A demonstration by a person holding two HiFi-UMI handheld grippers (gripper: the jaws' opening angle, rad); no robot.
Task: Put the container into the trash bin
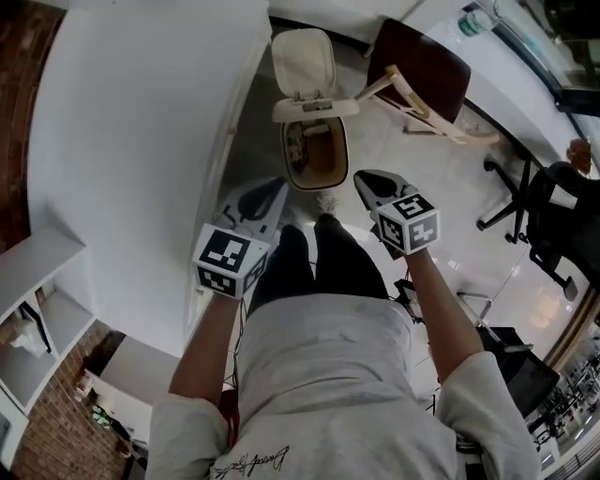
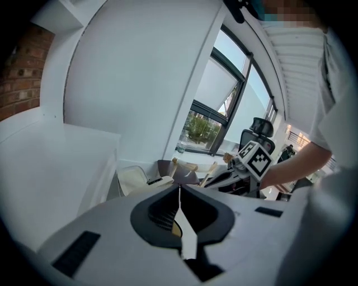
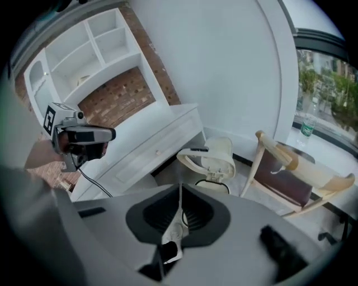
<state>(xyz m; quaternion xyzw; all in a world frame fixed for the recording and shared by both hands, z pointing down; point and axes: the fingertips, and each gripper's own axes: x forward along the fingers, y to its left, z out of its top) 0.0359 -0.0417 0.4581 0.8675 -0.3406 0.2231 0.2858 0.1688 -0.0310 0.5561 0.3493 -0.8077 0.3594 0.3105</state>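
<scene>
The cream trash bin (image 1: 316, 155) stands on the floor ahead of my feet, its lid (image 1: 303, 62) flipped up and back. Something pale (image 1: 297, 141) lies inside against the bin's left wall; I cannot tell whether it is the container. My left gripper (image 1: 278, 188) hovers at the bin's near left, my right gripper (image 1: 362, 178) at its near right. Both are shut and hold nothing. The left gripper view shows its jaws (image 2: 179, 193) pressed together, the bin's lid (image 2: 133, 179) beyond them. In the right gripper view the jaws (image 3: 180, 190) meet too, the bin (image 3: 213, 160) behind.
A wooden chair (image 1: 418, 79) with a dark seat stands just right of the bin. A white cabinet (image 1: 141, 122) runs along the left. A black office chair (image 1: 551, 212) is at the right, a water bottle (image 1: 475, 21) on the sill, white shelves (image 1: 37, 291) at lower left.
</scene>
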